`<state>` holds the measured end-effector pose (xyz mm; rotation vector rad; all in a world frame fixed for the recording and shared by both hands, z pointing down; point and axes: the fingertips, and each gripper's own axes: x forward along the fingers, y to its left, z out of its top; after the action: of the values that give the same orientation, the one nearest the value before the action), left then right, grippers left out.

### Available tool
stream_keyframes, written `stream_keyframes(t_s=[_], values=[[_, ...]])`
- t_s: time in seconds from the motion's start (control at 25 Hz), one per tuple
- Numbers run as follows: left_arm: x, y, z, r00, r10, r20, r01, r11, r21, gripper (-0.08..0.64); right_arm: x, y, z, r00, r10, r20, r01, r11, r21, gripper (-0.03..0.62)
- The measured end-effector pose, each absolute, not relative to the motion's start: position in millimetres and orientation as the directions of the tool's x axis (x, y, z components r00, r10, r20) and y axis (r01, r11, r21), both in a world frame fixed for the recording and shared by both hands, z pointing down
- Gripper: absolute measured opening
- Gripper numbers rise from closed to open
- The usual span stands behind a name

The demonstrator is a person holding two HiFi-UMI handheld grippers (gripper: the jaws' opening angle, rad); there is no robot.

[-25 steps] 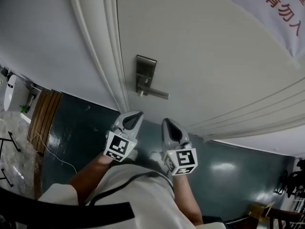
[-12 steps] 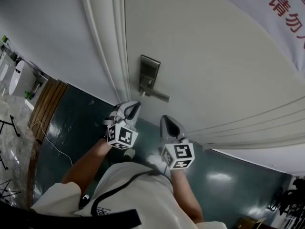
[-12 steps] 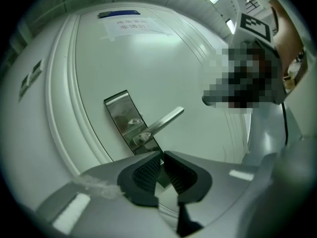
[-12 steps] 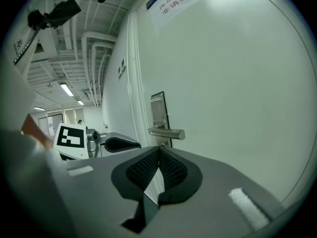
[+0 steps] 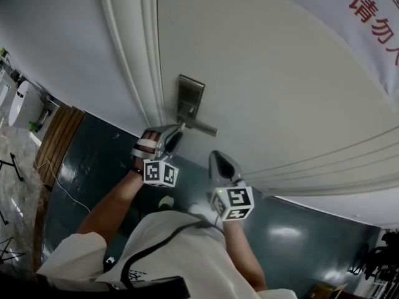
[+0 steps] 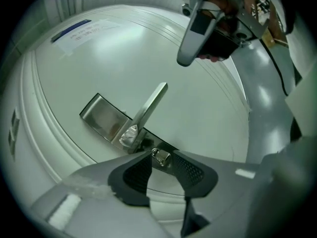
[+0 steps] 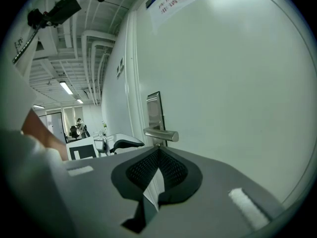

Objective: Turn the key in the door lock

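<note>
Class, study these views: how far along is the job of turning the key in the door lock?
Done: the key sits in the lock plate under the lever handle. In hand: the left gripper is at it, jaws opening, the key between them, unpressed; the right gripper hangs back, shut and empty. Left: whether the key has been turned cannot be told here.

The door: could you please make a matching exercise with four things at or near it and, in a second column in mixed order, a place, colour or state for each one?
Things:
1. key
2. door handle
3. right tool
4. floor

Place, colour or state:
a. dark green
b. jaws together, nothing between them
c. between the jaws of the left tool
d. silver, sticking out from the lock plate

Pairs: 1-c, 2-d, 3-b, 4-a.

Note: the left tool's jaws are opening, with the key between them.
</note>
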<state>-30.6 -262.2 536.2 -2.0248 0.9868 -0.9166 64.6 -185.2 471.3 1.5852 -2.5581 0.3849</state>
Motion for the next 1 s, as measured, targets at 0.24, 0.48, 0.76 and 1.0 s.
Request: stream_keyframes(t_s=[0.24,0.48,0.76,1.0], values=[[-28.4,-271.3,552.2,0.419,-0.856,0.301,-0.251,-0.428,-0.868,0.145,68.4,-191.9,468.1,-0.439,-0.871,0.221,-0.897,0.412,-0.156,0.009],[-27.4,-280.5,556.5,0.403,-0.869,0.289,-0.262,-0.412,-0.873,0.145,72.4,-195.5,469.2,-0.426,-0.876,0.227,-0.903,0.399,-0.156,0.009],[-22.7,-289.8,553.8,0.394,-0.879,0.268,-0.281,-0.393,-0.876,0.132,75.4,-199.0,469.6,-0.412,-0.882,0.229,-0.91,0.387,-0.148,0.009],[-22.9,-291.0,551.7,0.39,-0.883,0.26,-0.315,-0.393,-0.864,0.086,79.7,-201.0,469.8,-0.4,-0.887,0.231,-0.916,0.379,-0.13,0.009]])
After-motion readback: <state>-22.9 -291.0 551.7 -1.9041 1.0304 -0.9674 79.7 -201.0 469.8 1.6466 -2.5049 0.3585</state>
